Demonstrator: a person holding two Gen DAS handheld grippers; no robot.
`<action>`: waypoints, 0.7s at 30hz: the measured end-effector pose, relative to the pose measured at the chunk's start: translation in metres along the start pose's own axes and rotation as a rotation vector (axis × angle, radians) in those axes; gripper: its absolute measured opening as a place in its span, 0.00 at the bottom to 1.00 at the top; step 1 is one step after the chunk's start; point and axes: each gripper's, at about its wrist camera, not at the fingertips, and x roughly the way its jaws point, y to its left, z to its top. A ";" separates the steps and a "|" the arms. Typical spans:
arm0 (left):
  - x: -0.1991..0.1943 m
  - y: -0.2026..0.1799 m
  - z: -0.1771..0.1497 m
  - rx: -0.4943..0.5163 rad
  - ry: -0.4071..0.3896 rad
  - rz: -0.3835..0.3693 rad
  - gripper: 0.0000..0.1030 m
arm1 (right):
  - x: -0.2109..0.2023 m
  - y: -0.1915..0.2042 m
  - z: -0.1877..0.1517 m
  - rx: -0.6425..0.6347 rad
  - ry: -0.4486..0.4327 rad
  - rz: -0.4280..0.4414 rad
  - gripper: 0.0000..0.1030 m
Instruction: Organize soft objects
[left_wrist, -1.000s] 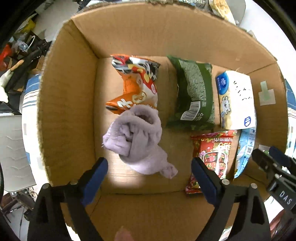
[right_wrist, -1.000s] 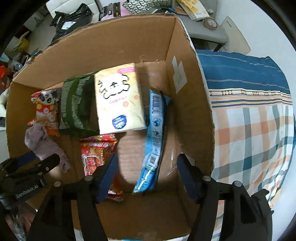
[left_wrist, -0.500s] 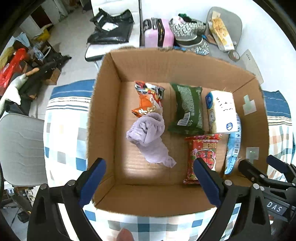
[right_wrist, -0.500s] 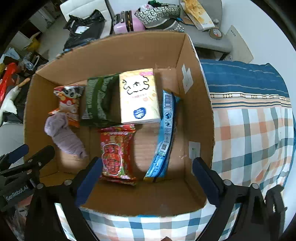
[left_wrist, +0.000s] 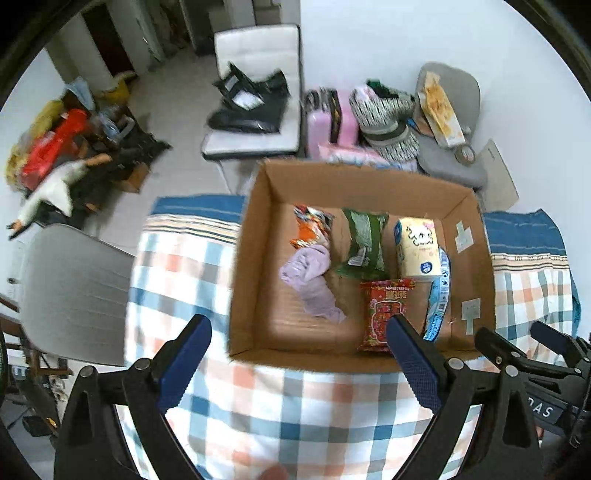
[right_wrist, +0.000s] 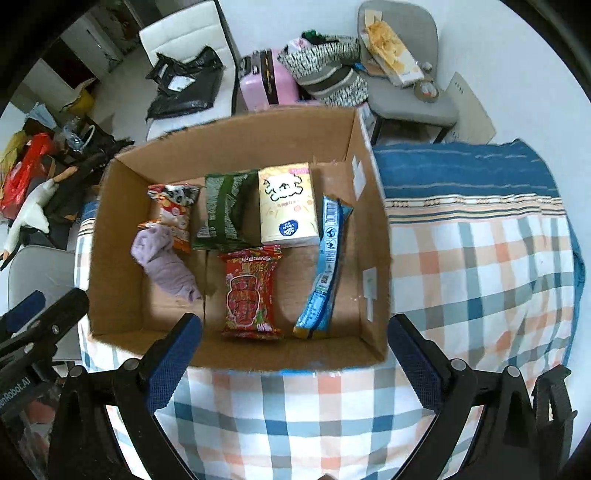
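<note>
**Checked tablecloth, open box of soft goods, both grippers empty above it**

Checked cloth (right_wrist: 480, 258) in blue, orange and white covers a table in a cluttered room, and a cardboard box (right_wrist: 373, 236) sits open on it.

Inside, from left to right: a lilac cloth (right_wrist: 162, 258) lies crumpled and partly over the near end of an orange snack bag (right_wrist: 173, 210); next a green packet (right_wrist: 225, 210); a red packet (right_wrist: 249, 291) nearer the viewer; a cream tissue pack (right_wrist: 288, 203); and a blue packet (right_wrist: 325, 266) leaning beside the right wall. Most packets run lengthwise, away from the viewer.

Left gripper (left_wrist: 299, 362) and right gripper (right_wrist: 291, 363) hover over the box's near edge, jaws spread wide, holding nothing.

Everything in view is already boxed. For tidying, the lilac cloth lies ahead and slightly left, probably nearer the left gripper.
</note>
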 end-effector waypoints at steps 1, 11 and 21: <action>-0.012 0.001 -0.004 -0.005 -0.019 -0.004 0.94 | -0.011 -0.001 -0.005 -0.005 -0.016 0.002 0.99; -0.115 0.007 -0.051 -0.028 -0.161 -0.009 0.94 | -0.126 -0.007 -0.070 -0.058 -0.177 0.020 0.99; -0.178 0.012 -0.085 -0.022 -0.229 -0.023 0.94 | -0.217 -0.007 -0.114 -0.079 -0.299 0.044 0.99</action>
